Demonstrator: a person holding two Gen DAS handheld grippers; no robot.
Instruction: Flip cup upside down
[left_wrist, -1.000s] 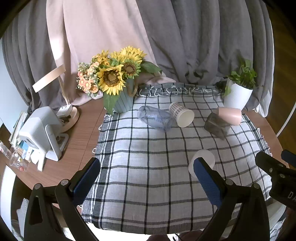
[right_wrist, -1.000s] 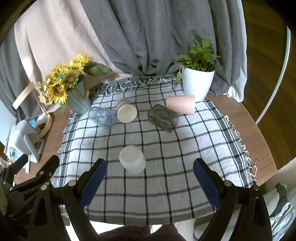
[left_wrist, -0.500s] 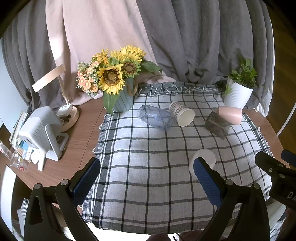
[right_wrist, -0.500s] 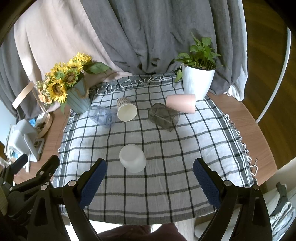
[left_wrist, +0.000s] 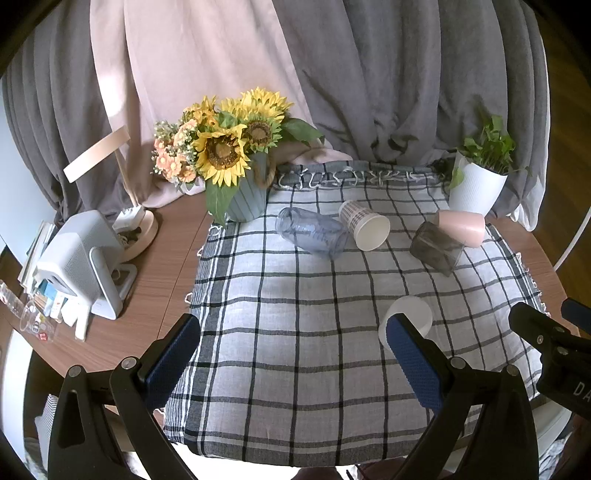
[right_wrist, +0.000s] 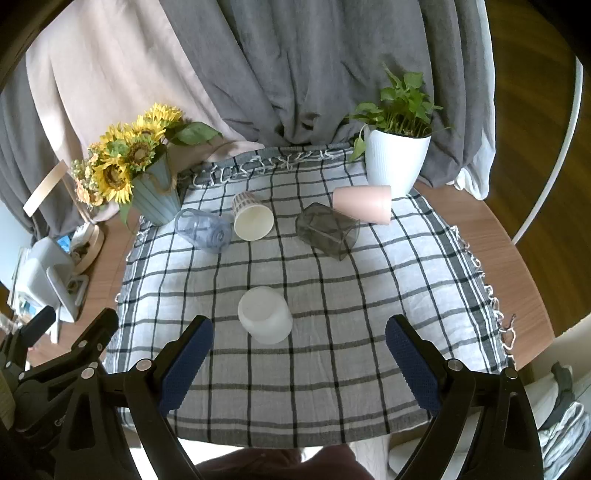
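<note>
**One cup turned over, four on their sides, both grippers empty**

At the far left, on bare wood beside the checked cloth (right_wrist: 332, 369), sit a white desk device (left_wrist: 79, 258) and a lamp base. At the cloth's back left corner stands the sunflower vase (right_wrist: 153, 199).

Just right of the vase lies the clear blue cup (right_wrist: 202, 230) on its side, touching the patterned paper cup (right_wrist: 252, 218), also tipped over with its mouth facing the cameras. Further right, the smoky grey tumbler (right_wrist: 327, 230) lies on its side against the pink cup (right_wrist: 364, 203), which rests sideways in front of the white plant pot (right_wrist: 397, 162).

Nearer the cameras, well apart from that row, the white cup (right_wrist: 264, 314) appears to stand mouth down on the cloth; that one looks finished. The four in the back row seem to be left, each needing a lift and a turn.

The left gripper (left_wrist: 291, 362) hangs over the cloth's near left part, fingers spread wide, grasping nothing. The right gripper (right_wrist: 299, 363) hovers just behind the white cup, fingers likewise released and empty.
</note>
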